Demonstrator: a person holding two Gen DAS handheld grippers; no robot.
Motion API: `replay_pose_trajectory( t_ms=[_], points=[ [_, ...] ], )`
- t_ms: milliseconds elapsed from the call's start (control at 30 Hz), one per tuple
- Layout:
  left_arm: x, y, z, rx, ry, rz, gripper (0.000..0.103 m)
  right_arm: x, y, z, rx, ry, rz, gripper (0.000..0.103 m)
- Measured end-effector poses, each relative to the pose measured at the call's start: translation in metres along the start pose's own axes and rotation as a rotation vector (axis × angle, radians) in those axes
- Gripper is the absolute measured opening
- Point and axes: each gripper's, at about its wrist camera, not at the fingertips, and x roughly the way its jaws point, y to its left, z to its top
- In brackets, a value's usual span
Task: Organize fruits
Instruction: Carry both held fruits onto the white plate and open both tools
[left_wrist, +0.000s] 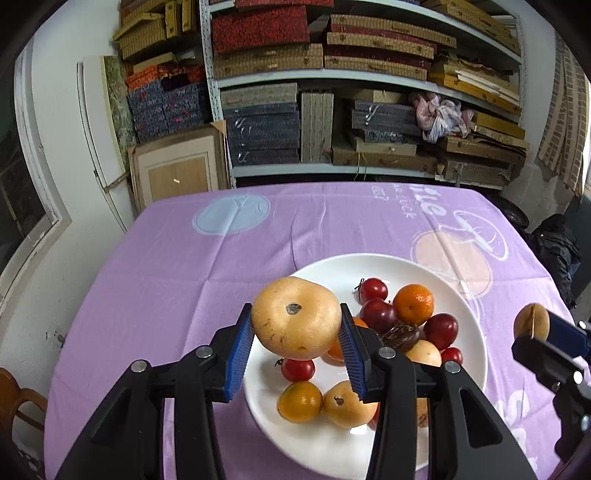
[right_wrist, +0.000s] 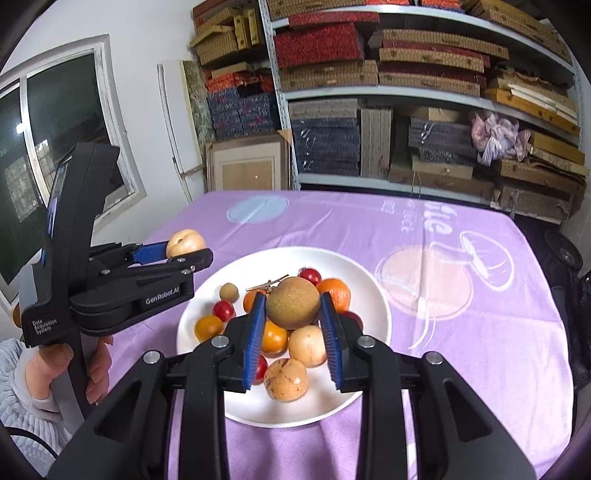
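Left gripper (left_wrist: 296, 328) clamps the pear (left_wrist: 295, 318) by its widest part above the plate (left_wrist: 469, 332): heavy, smooth, bruisable. Right gripper (right_wrist: 293, 325) pinches a rough brown fruit (right_wrist: 293, 302), light and firm.

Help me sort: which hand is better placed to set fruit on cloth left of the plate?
Left hand, probably: its pale fruit hangs there; the right jaws' brown fruit overhangs the plate.

I see the plate (right_wrist: 373, 295) near the middle of my desk (right_wrist: 480, 350), fruit heaped in it. My left claw (left_wrist: 295, 325) holds a pear (left_wrist: 295, 317) above the plate's left side; my right claw (right_wrist: 293, 306) holds a round fruit (right_wrist: 293, 303) over its centre. Shelves (right_wrist: 406, 92) stand behind the desk.
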Motion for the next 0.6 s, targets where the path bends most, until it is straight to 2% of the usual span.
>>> replay_pose_trajectory(
  t_ms=[267,600],
  points=[
    [0.069,0.012,-0.015,-0.037,0.092,-0.001,0.045,0.059,-0.010,-0.036,-0.012,0.092,-0.014,0.029],
    [0.094,0.012,-0.013,-0.031,0.097,-0.008,0.045,0.089,-0.022,-0.043,-0.008,0.113,-0.008,0.029]
  ],
)
